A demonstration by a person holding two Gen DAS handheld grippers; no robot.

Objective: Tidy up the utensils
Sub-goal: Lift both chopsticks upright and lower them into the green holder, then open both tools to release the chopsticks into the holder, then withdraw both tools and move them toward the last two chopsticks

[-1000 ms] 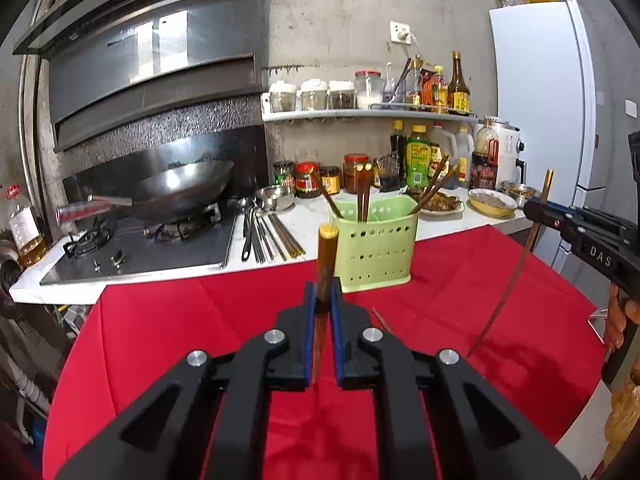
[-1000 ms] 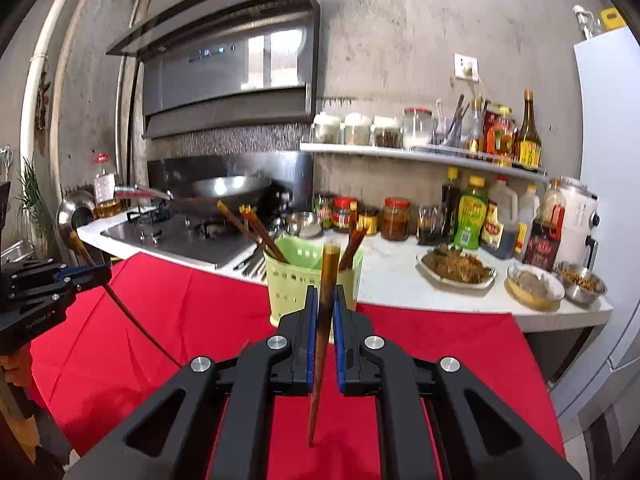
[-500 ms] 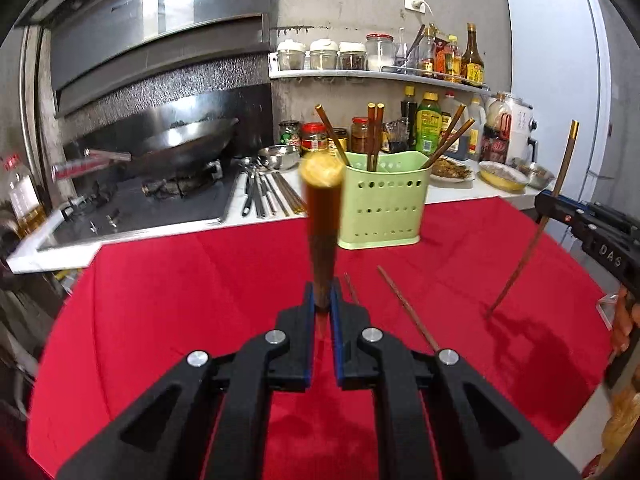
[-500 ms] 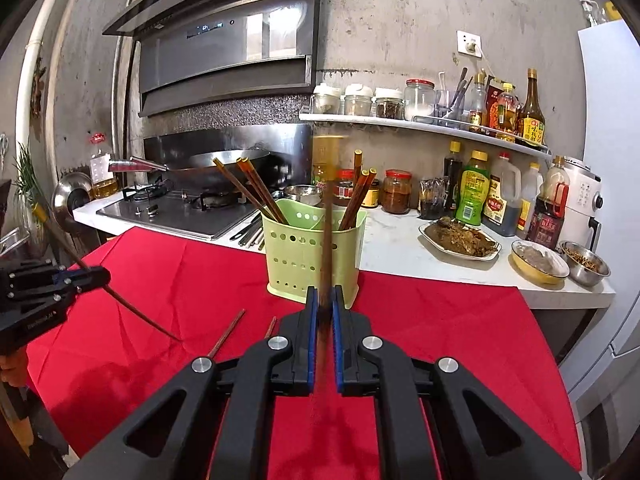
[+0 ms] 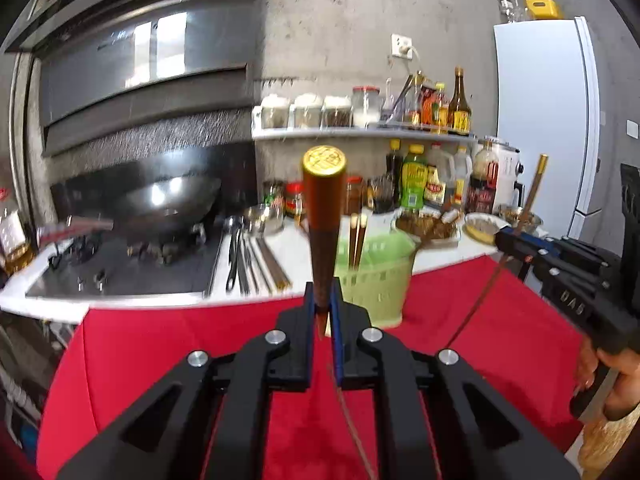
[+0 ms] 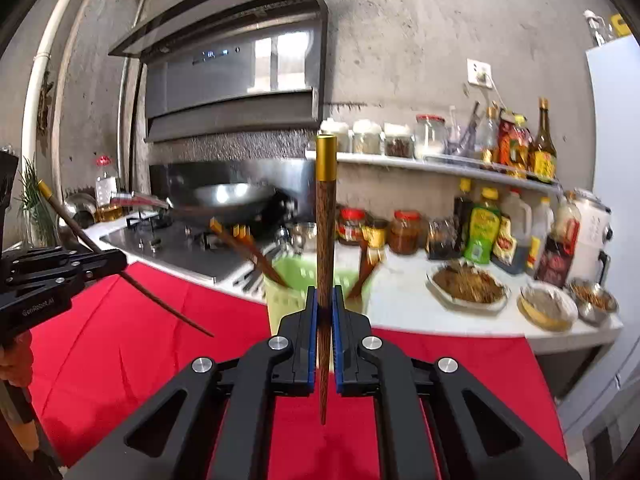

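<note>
My left gripper is shut on a brown chopstick whose gold-capped end leans toward the camera. My right gripper is shut on a second brown chopstick, held upright with its gold cap on top. A green perforated utensil holder stands on the red tablecloth just behind both grippers, with several chopsticks in it. In the right wrist view the green holder lies right behind the held stick. Each gripper shows in the other's view, the right gripper at right and the left gripper at left. A loose chopstick lies on the cloth.
A white counter behind the table carries a stove with a wok, loose metal utensils, jars, sauce bottles and dishes of food. A shelf of jars hangs above. A white fridge stands at right.
Both grippers have risen and closed in on the green holder, each still gripping its chopstick. The holder now looms larger and the view has tilted upward from the cloth.
</note>
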